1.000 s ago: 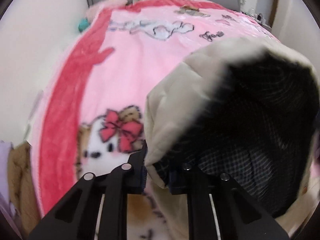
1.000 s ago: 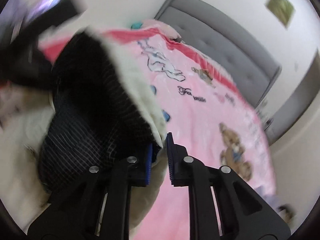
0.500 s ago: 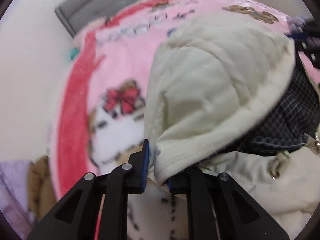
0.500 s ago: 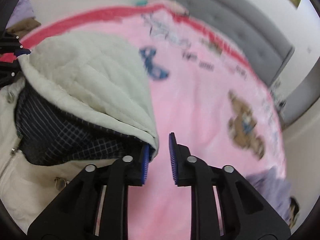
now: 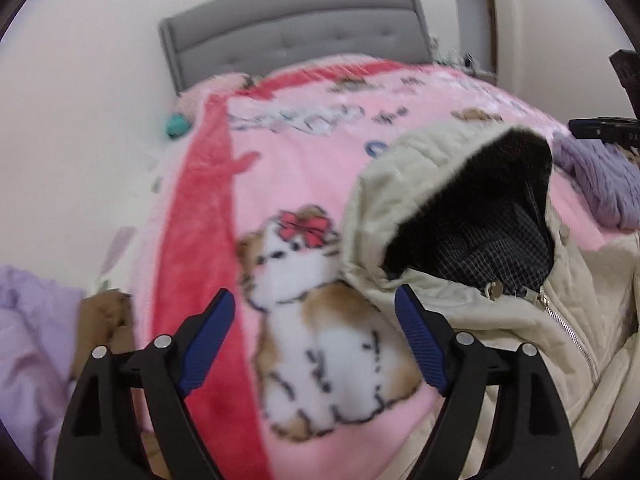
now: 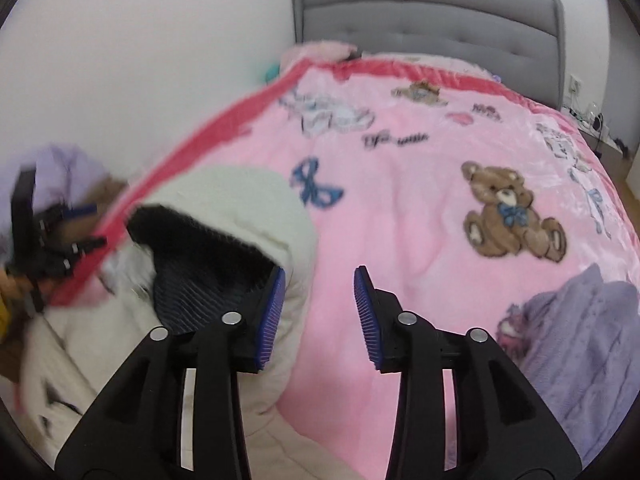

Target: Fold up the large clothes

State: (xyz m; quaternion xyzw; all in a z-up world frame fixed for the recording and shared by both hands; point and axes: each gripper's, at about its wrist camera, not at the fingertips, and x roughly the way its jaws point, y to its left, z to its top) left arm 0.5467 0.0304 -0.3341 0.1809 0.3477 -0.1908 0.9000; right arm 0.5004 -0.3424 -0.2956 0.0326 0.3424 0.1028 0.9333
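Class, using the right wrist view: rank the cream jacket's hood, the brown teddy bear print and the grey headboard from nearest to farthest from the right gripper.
1. Cream jacket's hood, just left of the right gripper.
2. Brown teddy bear print, mid-blanket, right.
3. Grey headboard, far end of the bed.

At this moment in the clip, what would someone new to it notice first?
The bright pink cartoon blanket covering the bed, with a brown teddy bear print toward its right side. Then the cream hooded jacket lying at the near edge, its dark checked hood lining gaping open. Both the left gripper and right gripper have just been opening and hold nothing.
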